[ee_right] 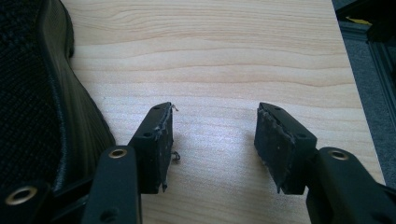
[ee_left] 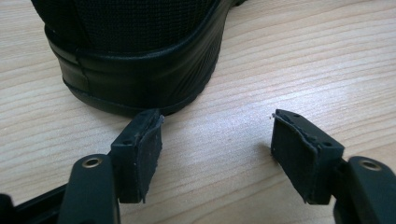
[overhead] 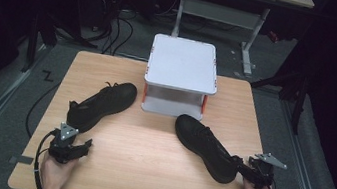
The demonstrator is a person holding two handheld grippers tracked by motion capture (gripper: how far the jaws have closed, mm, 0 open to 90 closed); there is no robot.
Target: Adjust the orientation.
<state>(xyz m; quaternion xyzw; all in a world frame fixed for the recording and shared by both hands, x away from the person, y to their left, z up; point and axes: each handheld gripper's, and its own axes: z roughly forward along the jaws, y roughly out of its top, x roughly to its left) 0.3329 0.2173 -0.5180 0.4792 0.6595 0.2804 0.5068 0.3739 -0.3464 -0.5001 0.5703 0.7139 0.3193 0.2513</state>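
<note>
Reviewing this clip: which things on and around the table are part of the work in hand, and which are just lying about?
In the job:
- black mesh shoe at left
- black mesh shoe at right
- left gripper, open
- right gripper, open

Probably in the job:
- white two-tier plastic rack

Lying about:
- black cables on the floor

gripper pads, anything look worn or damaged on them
Yes. In both gripper views the pads are frayed along their top edges, with loose fibres on the right gripper; the left gripper shows ragged edges too.
</note>
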